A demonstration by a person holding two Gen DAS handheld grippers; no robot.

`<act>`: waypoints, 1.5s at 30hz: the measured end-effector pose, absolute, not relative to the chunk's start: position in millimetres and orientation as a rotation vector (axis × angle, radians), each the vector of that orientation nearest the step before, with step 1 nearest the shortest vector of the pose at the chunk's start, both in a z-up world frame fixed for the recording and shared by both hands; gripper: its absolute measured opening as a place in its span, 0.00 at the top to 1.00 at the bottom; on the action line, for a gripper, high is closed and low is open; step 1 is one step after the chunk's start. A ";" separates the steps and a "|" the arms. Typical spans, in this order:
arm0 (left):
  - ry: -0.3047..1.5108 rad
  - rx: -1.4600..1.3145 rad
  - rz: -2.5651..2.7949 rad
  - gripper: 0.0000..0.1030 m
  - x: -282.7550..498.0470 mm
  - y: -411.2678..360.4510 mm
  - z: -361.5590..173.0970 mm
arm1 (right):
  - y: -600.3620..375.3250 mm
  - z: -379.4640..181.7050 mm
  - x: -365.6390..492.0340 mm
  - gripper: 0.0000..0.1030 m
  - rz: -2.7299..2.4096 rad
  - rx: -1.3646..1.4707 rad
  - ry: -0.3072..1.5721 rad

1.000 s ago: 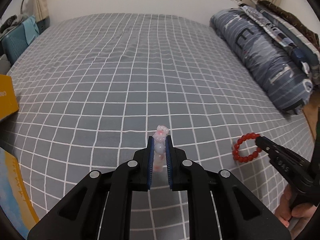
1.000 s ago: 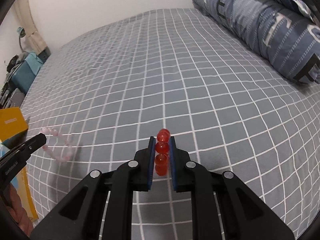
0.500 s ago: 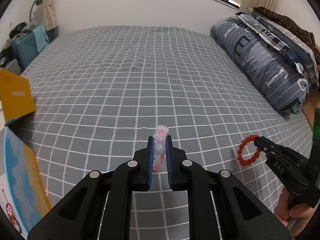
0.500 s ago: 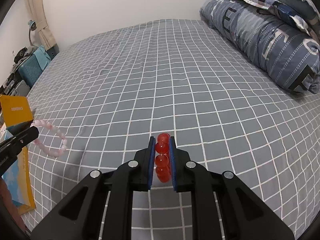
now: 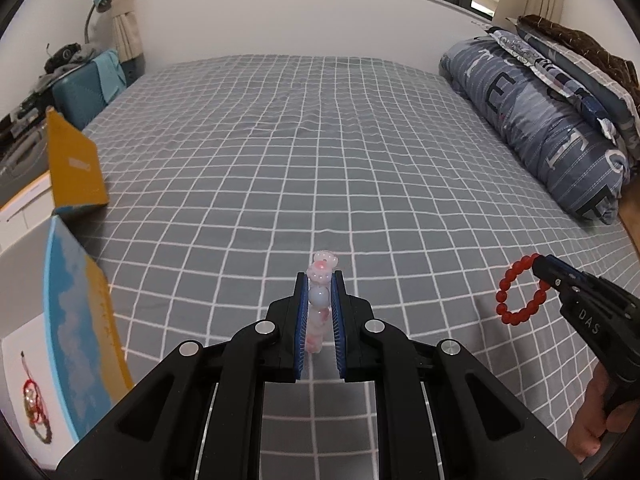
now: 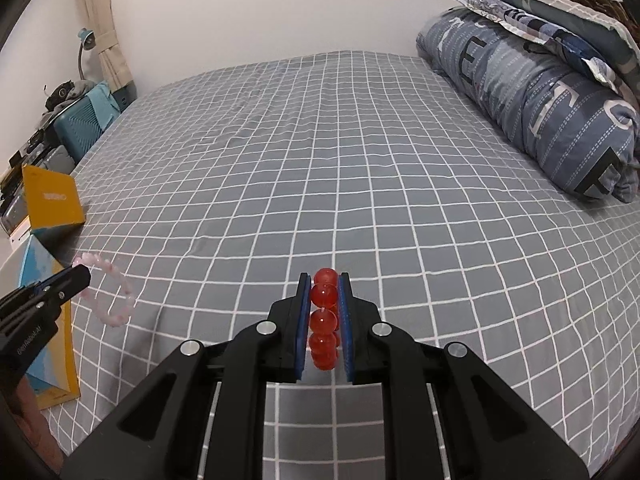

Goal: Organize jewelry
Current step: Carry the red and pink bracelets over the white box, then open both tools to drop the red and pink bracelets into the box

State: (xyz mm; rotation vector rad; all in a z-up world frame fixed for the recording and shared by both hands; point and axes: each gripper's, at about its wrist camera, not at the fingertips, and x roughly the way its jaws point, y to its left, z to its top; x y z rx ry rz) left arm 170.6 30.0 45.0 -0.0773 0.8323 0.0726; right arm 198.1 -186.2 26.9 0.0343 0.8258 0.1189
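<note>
My left gripper point(image 5: 320, 280) is shut on a pale pink bead bracelet point(image 5: 320, 300), held edge-on above the grey checked bed; it also shows in the right wrist view point(image 6: 110, 294), hanging from the left gripper point(image 6: 80, 276). My right gripper point(image 6: 325, 282) is shut on a red bead bracelet point(image 6: 323, 320); in the left wrist view that red bracelet point(image 5: 520, 290) hangs as a ring from the right gripper point(image 5: 540, 264). An open white box point(image 5: 24, 280) with a blue-and-yellow wall point(image 5: 76, 320) stands at the left and holds a red-and-dark bracelet point(image 5: 34, 412).
The grey checked bed sheet point(image 5: 320, 152) fills the middle. A rolled blue quilt point(image 5: 540, 120) and folded bedding lie along the right. A yellow box flap point(image 5: 74, 168) stands at the left edge. A teal suitcase point(image 5: 84, 88) and a desk lamp point(image 5: 98, 0) stand beyond the bed's left side.
Both grippers have risen and tilted up with their bracelets held. More of the room and the open box at the left, with its bracelet, has come into view.
</note>
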 end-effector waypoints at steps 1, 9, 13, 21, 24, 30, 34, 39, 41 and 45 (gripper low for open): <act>0.834 -0.079 0.076 0.89 167.8 31.5 44.0 | -184.6 26.4 196.0 0.87 0.121 0.033 0.829; 0.835 -0.112 0.109 0.89 143.9 47.5 48.4 | -159.6 30.9 177.3 0.87 0.152 -0.002 0.832; 0.813 -0.113 0.127 0.89 125.2 58.4 64.8 | -132.3 45.0 167.5 0.87 0.185 -0.025 0.809; 0.758 -0.142 0.196 0.89 80.9 116.6 111.8 | -53.5 87.7 148.2 0.87 0.295 -0.070 0.749; 0.737 -0.151 0.244 0.89 60.6 147.7 128.0 | -15.5 104.5 137.3 0.87 0.354 -0.086 0.726; 0.715 -0.181 0.348 0.89 14.0 217.1 145.0 | 68.7 129.0 111.3 0.87 0.483 -0.128 0.684; 0.729 -0.213 0.421 0.89 -7.7 258.0 138.0 | 128.5 132.2 88.0 0.88 0.578 -0.173 0.672; 0.770 -0.270 0.501 0.89 -31.5 306.9 115.1 | 187.8 114.7 70.3 0.88 0.651 -0.241 0.708; 0.796 -0.287 0.523 0.89 -35.3 321.0 103.1 | 209.1 100.6 66.5 0.88 0.678 -0.263 0.741; 0.858 -0.325 0.555 0.89 -41.5 344.2 76.0 | 240.2 68.2 62.8 0.88 0.689 -0.316 0.808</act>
